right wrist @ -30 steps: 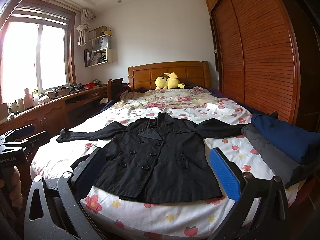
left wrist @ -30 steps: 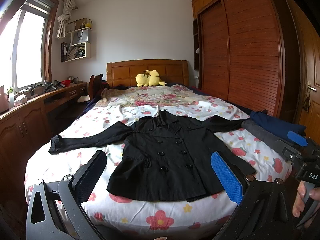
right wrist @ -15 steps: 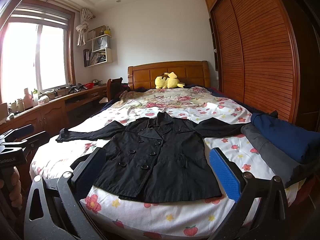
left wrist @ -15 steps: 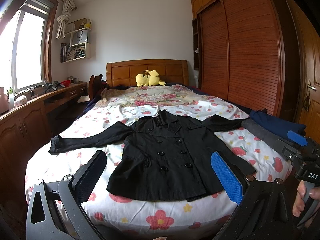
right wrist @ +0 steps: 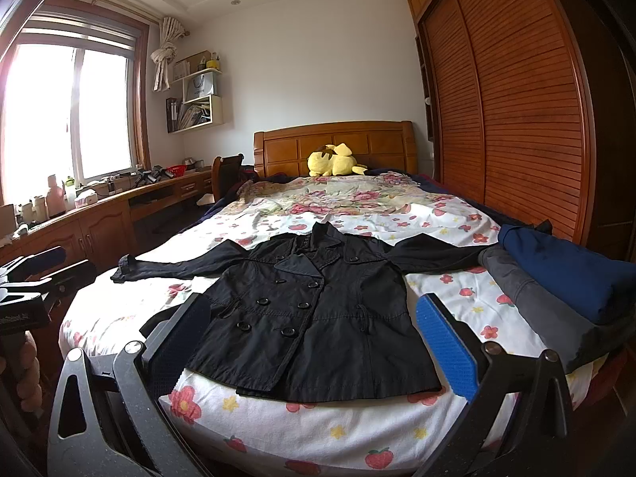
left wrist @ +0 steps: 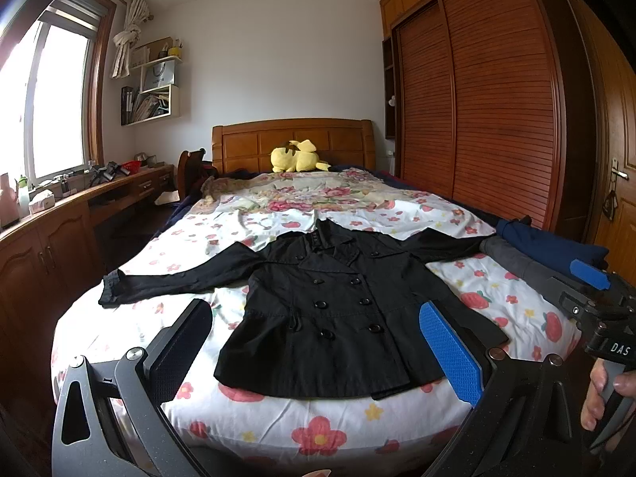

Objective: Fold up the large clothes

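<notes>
A black double-breasted coat (left wrist: 338, 314) is laid flat, front side up, on a bed covered by a white sheet printed with red flowers (left wrist: 278, 429). The coat is placed near the foot of the bed, its collar pointed toward the wooden headboard (left wrist: 294, 141) and its hem close to the near edge. Both sleeves are spread out sideways; one sleeve is stretched toward the window side, and the other is extended toward a stack of folded clothes, dark blue over grey (right wrist: 556, 278), which is set at the wardrobe-side edge of the bed. A yellow plush toy (left wrist: 296, 157) is seen resting against the headboard.

The left gripper (left wrist: 318, 342) is held in the air before the foot of the bed, its two fingers spread wide apart with nothing between them; the coat is framed in the gap but is not touched. The right gripper (right wrist: 318, 338) is held the same way, fingers wide apart and empty, apart from the fabric. In the left wrist view, the right gripper's handle is seen at the far right edge, wrapped by a hand (left wrist: 604, 397).

A slatted wooden wardrobe (left wrist: 497, 99) is lined along one wall, and a long wooden desk (right wrist: 119, 206) under a bright window (right wrist: 67, 115) along the other.
</notes>
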{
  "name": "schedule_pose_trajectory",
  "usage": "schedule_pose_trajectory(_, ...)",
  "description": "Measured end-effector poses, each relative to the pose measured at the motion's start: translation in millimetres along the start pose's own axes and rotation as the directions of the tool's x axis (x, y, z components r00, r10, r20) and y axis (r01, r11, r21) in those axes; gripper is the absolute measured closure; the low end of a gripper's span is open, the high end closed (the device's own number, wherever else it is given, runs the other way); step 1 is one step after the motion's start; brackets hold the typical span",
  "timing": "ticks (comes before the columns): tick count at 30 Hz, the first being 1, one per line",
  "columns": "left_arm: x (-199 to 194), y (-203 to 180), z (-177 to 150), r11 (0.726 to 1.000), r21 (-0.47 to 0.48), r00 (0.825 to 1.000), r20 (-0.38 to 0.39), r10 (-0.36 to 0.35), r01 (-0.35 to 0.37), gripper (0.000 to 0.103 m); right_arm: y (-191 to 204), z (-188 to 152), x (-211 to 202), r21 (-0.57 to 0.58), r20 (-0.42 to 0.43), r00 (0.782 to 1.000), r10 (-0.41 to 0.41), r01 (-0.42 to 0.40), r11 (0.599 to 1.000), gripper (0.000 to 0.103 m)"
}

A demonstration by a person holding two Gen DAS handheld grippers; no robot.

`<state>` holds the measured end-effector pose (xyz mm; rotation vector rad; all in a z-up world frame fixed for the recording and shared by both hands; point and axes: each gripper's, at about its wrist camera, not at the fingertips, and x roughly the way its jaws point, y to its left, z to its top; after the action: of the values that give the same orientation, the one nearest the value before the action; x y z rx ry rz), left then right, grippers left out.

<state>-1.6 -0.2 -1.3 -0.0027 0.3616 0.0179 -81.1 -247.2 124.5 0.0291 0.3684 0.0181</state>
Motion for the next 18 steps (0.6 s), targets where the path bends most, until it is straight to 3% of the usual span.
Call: schedule_pose_trajectory(18, -4.5, -1.5, -1.4, 1.0, 0.005, 1.0, 0.007, 0.002, -0.002, 0.0, -0.3, -0.5, 0.3, 0.0, 0.0, 1.0, 0.0, 0.0, 1.0, 0.0)
